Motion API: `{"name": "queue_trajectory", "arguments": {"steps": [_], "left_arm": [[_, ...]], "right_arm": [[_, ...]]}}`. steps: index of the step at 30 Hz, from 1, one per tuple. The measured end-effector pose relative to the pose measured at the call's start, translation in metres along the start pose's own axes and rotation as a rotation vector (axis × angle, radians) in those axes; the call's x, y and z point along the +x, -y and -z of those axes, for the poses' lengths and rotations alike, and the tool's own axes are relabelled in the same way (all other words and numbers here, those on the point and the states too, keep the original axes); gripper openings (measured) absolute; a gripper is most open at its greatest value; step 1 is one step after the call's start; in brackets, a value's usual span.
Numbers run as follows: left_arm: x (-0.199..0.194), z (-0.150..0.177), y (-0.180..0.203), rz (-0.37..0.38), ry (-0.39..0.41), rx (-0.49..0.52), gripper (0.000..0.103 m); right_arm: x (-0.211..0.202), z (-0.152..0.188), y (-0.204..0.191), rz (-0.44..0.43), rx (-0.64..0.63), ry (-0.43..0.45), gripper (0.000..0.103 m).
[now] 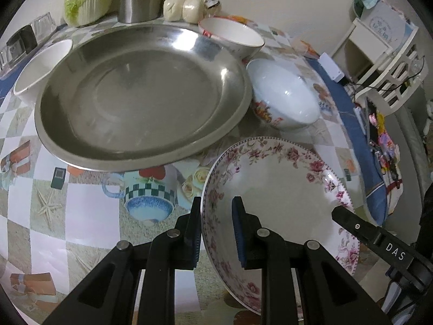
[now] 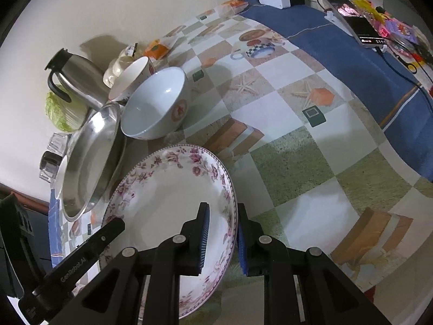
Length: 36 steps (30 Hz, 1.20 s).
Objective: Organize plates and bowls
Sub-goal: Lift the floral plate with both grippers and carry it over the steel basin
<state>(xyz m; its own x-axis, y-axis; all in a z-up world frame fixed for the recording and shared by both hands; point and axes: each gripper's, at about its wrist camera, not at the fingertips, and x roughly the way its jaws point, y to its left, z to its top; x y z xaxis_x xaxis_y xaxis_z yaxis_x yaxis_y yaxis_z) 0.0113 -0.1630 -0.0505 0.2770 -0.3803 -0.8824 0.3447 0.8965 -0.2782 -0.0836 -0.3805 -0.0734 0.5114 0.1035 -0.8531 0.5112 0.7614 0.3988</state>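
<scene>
From the left side, the left claw (image 1: 216, 227) pinches the near rim of the flowered plate (image 1: 278, 187), which sits tilted just beside the big steel pan (image 1: 140, 94), while three bowls, one white (image 1: 40, 65), one red-rimmed (image 1: 232, 36) and one flower-printed (image 1: 284, 92), stand loose around that pan on the tabletop (image 1: 81, 203). From the right side, the right claw (image 2: 222, 239) is clamped on the opposite rim of the same plate (image 2: 167, 195), with the pan (image 2: 92, 159) and two bowls (image 2: 154, 105) behind it. I'd say the sorting has barely begun: nothing is stacked yet, and the plate and every bowl still need a place.

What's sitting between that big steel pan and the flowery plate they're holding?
Nothing: only bare patterned tablecloth separates the steel pan from the floral plate, clearest in the left wrist view.
</scene>
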Motion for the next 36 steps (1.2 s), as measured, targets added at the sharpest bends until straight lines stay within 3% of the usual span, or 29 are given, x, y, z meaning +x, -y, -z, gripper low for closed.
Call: {"name": "queue_trajectory", "arguments": {"steps": [23, 36], "left_arm": [[-0.049, -0.014, -0.004, 0.052, 0.166, 0.026, 0.022], [-0.057, -0.036, -0.046, 0.028, 0.216, -0.034, 0.022]], "right_arm": [[-0.038, -0.004, -0.015, -0.108, -0.010, 0.136, 0.022], [-0.020, -0.013, -0.060, -0.132, -0.072, 0.130, 0.022]]}}
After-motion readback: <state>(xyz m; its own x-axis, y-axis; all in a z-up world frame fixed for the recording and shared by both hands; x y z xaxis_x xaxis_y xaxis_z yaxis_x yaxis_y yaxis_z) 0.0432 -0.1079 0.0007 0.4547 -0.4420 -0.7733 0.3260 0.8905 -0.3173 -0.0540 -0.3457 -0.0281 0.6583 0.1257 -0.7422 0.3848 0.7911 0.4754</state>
